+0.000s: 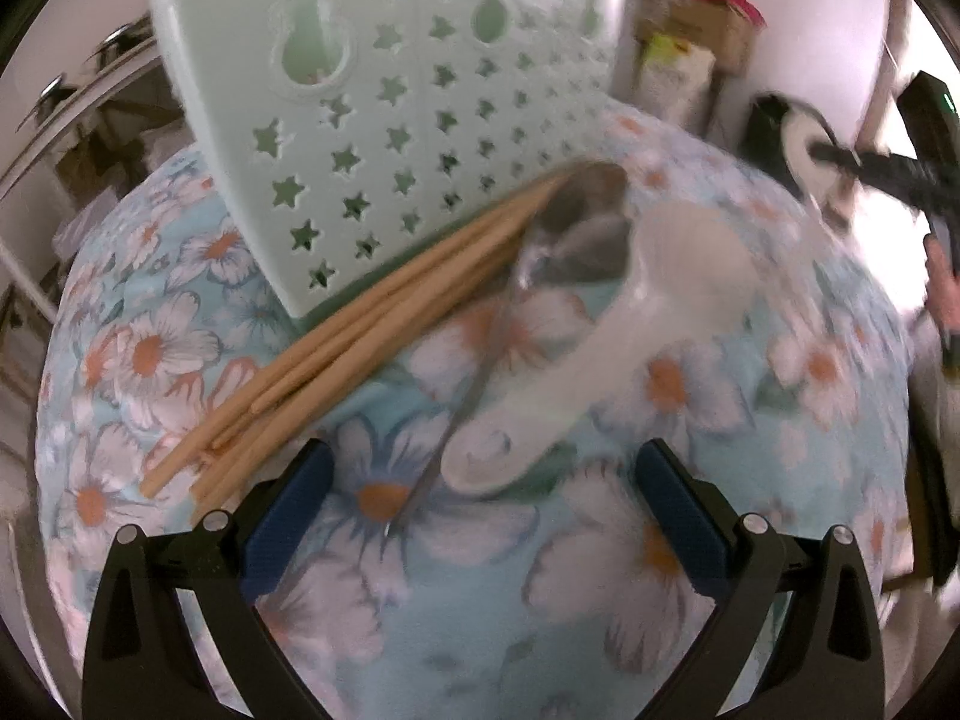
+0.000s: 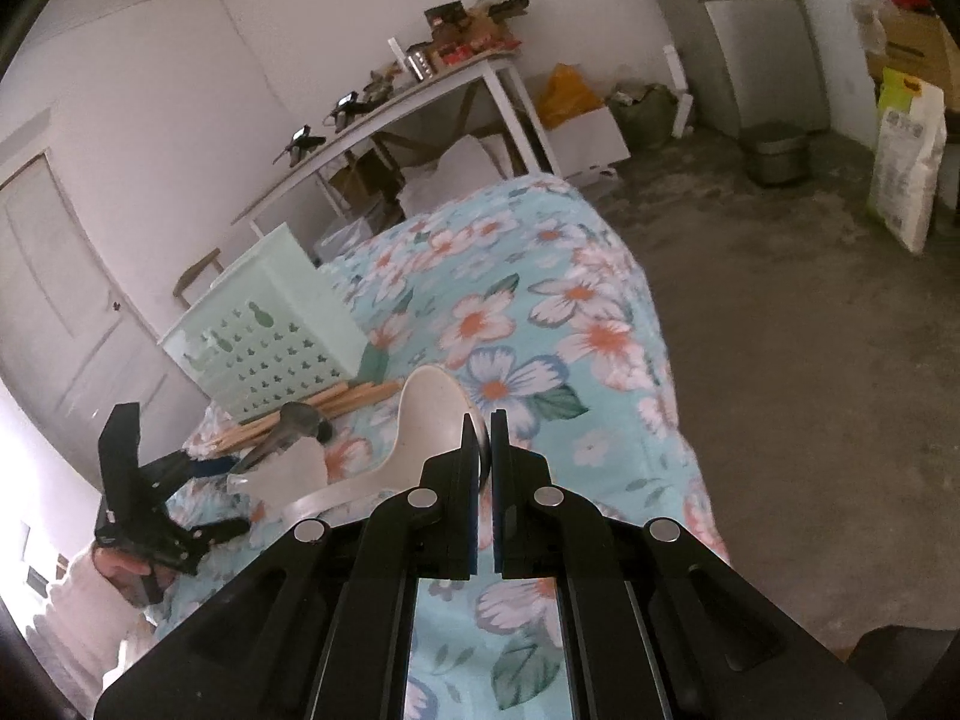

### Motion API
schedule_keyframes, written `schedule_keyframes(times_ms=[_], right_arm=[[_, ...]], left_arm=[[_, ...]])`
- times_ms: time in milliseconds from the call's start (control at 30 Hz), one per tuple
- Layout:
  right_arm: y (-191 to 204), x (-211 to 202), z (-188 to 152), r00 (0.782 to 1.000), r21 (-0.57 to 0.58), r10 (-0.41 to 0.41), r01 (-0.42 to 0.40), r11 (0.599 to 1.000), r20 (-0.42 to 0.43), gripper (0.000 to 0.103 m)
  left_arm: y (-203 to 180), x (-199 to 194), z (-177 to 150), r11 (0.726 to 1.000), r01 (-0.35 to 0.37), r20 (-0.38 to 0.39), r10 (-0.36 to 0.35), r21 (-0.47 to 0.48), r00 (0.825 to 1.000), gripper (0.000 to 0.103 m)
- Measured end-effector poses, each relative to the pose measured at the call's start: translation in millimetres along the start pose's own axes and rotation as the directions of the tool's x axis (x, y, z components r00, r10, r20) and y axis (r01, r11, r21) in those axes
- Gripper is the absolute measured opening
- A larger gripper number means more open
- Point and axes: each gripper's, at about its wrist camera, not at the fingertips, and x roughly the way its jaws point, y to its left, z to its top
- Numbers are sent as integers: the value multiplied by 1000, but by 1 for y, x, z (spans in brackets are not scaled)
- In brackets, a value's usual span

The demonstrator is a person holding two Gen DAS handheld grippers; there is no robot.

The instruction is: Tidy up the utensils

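A pale green holder (image 1: 384,120) pierced with star-shaped holes stands on a surface draped in a blue floral cloth (image 1: 690,390), toward its far left part; whether this is a tabletop cannot be told. What the holder contains cannot be made out through the holes.

Just in front of the holder lie the utensils. A bundle of wooden chopsticks (image 1: 336,348) rests against the holder's base, running toward the near left edge. Beside them lies a metal spoon (image 1: 576,228), bowl near the holder and thin handle reaching between the fingers of the left gripper (image 1: 480,516). A white ceramic spoon (image 1: 606,324) lies touching the metal one on its right, handle end also between those fingers. The left fingers stand wide apart, released, gripping nothing.

The right gripper (image 2: 485,438) hangs over the cloth near its right edge, fingers clenched on something thin and pale at their tips; what it is cannot be told. The white spoon lies just beyond them.
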Motion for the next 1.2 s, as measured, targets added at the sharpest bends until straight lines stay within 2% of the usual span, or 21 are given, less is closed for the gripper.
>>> schedule_keyframes(times_ms=[67,133,200,267,333,367,467,567,633,700,767,867,900,933,967,1067,1200], right_arm=[[-4,-2,2,1000,11,-1,1,1000,8,2],[-9,-3,5,1000,29,0,-1,1000,13,2],[-15,-3,6,1000,47,1,-2,999,14,2],[-17,-5,7,1000,51,-2,1,999,17,2],[-19,-7,8,1000,52,-5,4,999,20,2],[-20,-7,8,1000,52,-6,5,999,21,2],[-21,-12,10,999,52,-11,9,999,33,2],[-23,-15,11,999,48,-8,6,999,36,2],[-26,-16,12,999,55,-6,4,998,36,2],[-28,-17,12,999,64,-12,9,998,40,2],[-31,-18,12,999,79,-29,25,997,43,2],[-33,-18,12,998,82,-40,37,996,39,2],[-32,-18,13,998,83,-39,36,996,40,2],[-32,-19,13,998,82,-38,35,996,42,2],[-31,-19,13,998,79,-37,34,996,42,2],[-29,-22,13,998,69,-43,39,997,49,2],[-28,-25,14,997,68,-42,38,997,57,2]], left_arm=[[5,-10,-5,999,-26,-31,26,-18,999,99],[8,-25,-8,1000,-5,-40,4,-18,999,94],[6,-49,-5,999,53,22,-53,5,998,90],[4,-66,7,996,91,102,-93,25,990,87],[-2,-70,28,988,141,174,-151,68,973,80],[-7,-65,39,981,168,177,-183,97,967,76],[-23,-39,65,956,226,104,-248,185,963,66],[-35,-9,82,937,231,23,-245,261,969,64],[-39,3,87,928,250,-17,-255,275,967,61],[-40,15,91,927,254,-64,-246,275,967,47],[-41,19,90,922,285,-90,-270,262,959,38],[-42,18,85,917,310,-97,-294,250,951,28],[-44,18,85,917,311,-95,-297,248,950,14],[-42,16,83,909,349,-111,-332,228,937,10],[-40,12,82,907,361,-113,-344,217,932,4],[-40,5,78,911,366,-106,-352,188,930,2],[-32,-15,79,919,373,-47,-370,127,928,0]])
